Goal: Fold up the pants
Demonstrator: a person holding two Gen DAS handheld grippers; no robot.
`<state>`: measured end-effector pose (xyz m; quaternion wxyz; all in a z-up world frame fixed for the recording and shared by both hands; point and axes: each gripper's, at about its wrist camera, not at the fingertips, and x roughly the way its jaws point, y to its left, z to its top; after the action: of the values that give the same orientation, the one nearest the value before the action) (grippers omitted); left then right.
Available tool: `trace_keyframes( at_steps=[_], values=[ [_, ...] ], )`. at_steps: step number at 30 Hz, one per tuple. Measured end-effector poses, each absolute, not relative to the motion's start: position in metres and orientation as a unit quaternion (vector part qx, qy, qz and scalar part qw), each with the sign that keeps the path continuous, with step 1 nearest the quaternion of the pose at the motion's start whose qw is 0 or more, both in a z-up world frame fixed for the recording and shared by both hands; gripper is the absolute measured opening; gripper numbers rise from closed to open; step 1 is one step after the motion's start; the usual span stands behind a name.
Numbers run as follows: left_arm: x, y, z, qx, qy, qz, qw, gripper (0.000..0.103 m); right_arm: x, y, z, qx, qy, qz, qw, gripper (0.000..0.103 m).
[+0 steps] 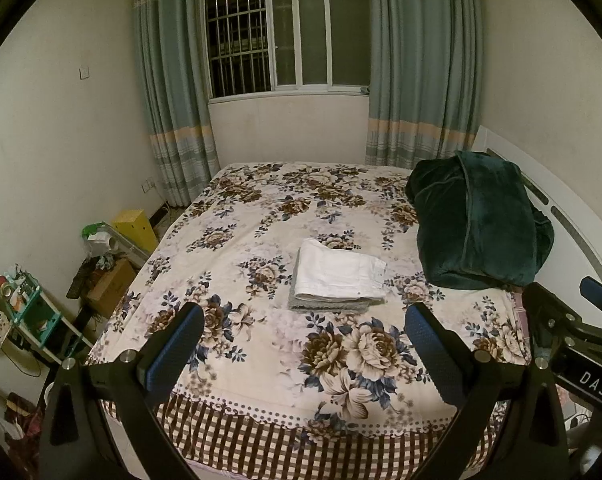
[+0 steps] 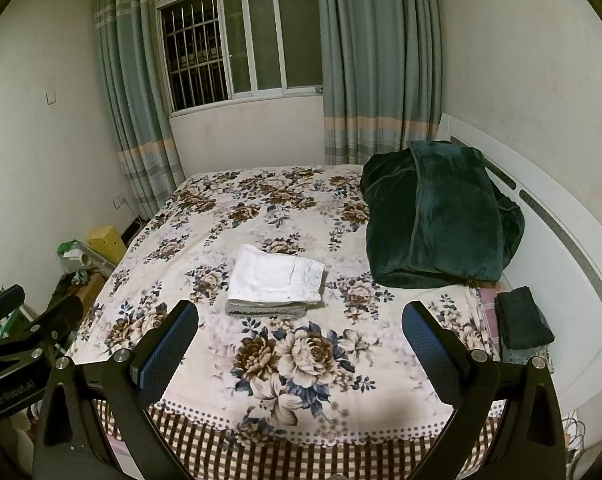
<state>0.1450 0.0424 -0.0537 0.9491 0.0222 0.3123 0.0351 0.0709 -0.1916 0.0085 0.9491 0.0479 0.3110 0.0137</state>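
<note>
Folded white pants (image 1: 339, 274) lie on the floral bedspread (image 1: 261, 360)

We hold left gripper (image 1: 303, 344) and right gripper (image 2: 299, 338) spread and empty; a grey folded garment (image 1: 325, 305) lies under the pants.

"DAS" stands on the right hand-held gripper (image 1: 593, 300); "GenRobot.AI" on the left hand-held gripper (image 2: 5, 304)

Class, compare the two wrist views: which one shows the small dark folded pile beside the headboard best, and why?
The right wrist view. There the dark folded pile lies in full sight at the bed's right edge, beside the white headboard and below the green blanket. In the left wrist view the right gripper covers that corner, so the pile cannot be seen.
</note>
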Motion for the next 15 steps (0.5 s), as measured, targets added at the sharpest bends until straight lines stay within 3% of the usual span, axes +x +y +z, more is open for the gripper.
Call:
trace_keyframes(
  at_steps=[15],
  values=[
    [0.146,0.054,-0.046,0.024,0.306,0.035,0.951,0.103,0.069,-0.19,0.009,0.049,0.311,0.013,0.949,0.103]
  ],
)
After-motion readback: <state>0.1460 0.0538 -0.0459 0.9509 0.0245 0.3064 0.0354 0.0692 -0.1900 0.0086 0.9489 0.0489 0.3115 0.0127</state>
